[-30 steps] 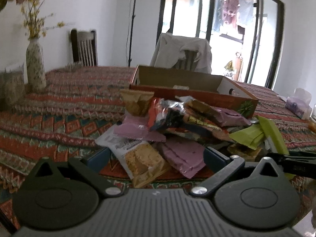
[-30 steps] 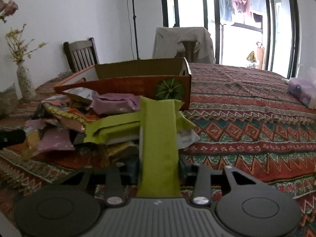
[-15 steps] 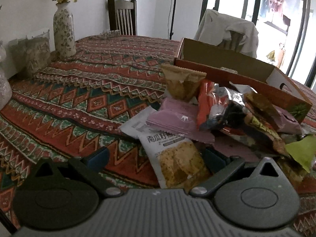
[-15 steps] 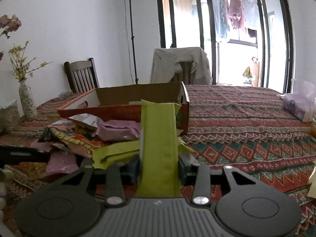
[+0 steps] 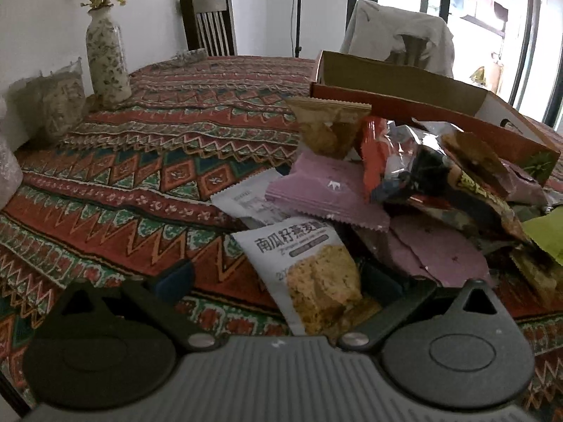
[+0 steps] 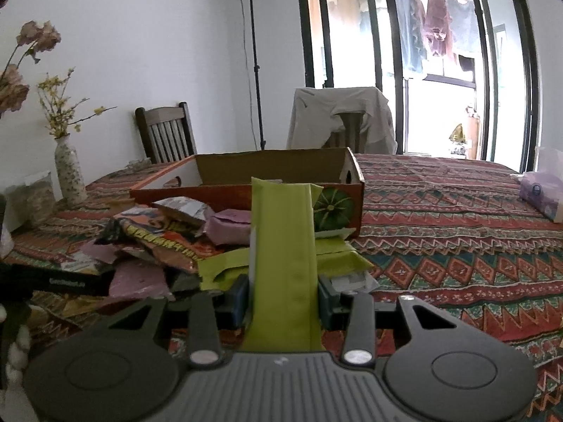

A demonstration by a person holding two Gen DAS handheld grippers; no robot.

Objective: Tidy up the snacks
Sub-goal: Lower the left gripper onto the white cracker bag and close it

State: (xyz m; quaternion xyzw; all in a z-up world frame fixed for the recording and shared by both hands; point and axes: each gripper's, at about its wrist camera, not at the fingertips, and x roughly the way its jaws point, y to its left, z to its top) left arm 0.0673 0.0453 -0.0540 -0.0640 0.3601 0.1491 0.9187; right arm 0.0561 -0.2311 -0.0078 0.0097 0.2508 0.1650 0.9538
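A pile of snack packets (image 5: 415, 190) lies on the patterned tablecloth before an open orange cardboard box (image 5: 415, 95). My left gripper (image 5: 278, 277) is open, its fingers on either side of a white cracker packet (image 5: 309, 274) at the pile's near edge. My right gripper (image 6: 283, 297) is shut on a long green packet (image 6: 283, 256) and holds it upright above the table. The box (image 6: 267, 176) stands just beyond it, and the pile (image 6: 158, 242) lies to its left. The left gripper's black body (image 6: 52, 281) shows at the left edge.
A flowered vase (image 5: 105, 59) and clear bags (image 5: 52, 105) stand at the table's far left. Two chairs (image 6: 165, 133) stand behind the table. A purple tissue pack (image 6: 542, 193) lies at the far right.
My left gripper has moved forward and down to the white cracker packet. My right gripper has lifted the green packet higher, away from the pile.
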